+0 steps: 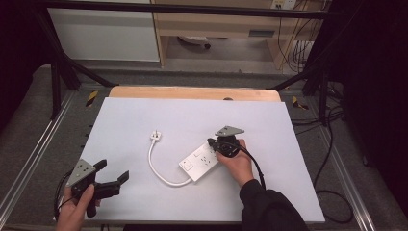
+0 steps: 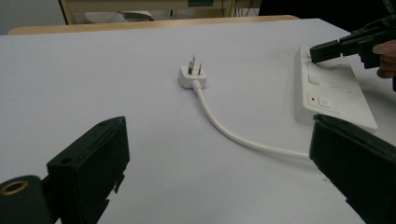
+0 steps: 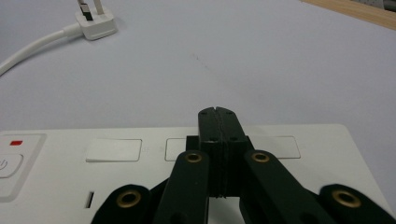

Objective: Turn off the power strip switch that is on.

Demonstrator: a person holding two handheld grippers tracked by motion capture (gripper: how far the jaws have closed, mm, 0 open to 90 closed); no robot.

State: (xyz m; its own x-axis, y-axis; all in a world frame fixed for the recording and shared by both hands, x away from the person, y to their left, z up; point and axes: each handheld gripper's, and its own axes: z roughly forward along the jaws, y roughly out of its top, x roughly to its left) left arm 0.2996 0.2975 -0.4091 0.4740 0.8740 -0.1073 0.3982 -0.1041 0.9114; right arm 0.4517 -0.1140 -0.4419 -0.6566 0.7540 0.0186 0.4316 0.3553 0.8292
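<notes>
A white power strip [image 1: 199, 162] lies on the white mat, its short cord [image 1: 156, 168] curving left to a white plug [image 1: 155, 135] that rests prongs up. My right gripper [image 1: 210, 143] is shut with nothing between its jaws, its tip on or just above the strip's far end. From the right gripper view the closed tips [image 3: 218, 114] sit over the strip's socket face [image 3: 116, 177], with the plug [image 3: 95, 23] far off at the upper left. My left gripper [image 1: 113, 170] stands open near the mat's front left corner, aimed toward the plug [image 2: 192, 77] and the strip [image 2: 329, 100].
The white mat [image 1: 144, 115] covers a wooden table whose far edge [image 1: 192, 92] shows behind it. Black frame bars [image 1: 57, 72] stand at both back corners. Cables [image 1: 332, 192] trail on the floor at the right. The strip's switch end [image 2: 320, 101] has a red mark.
</notes>
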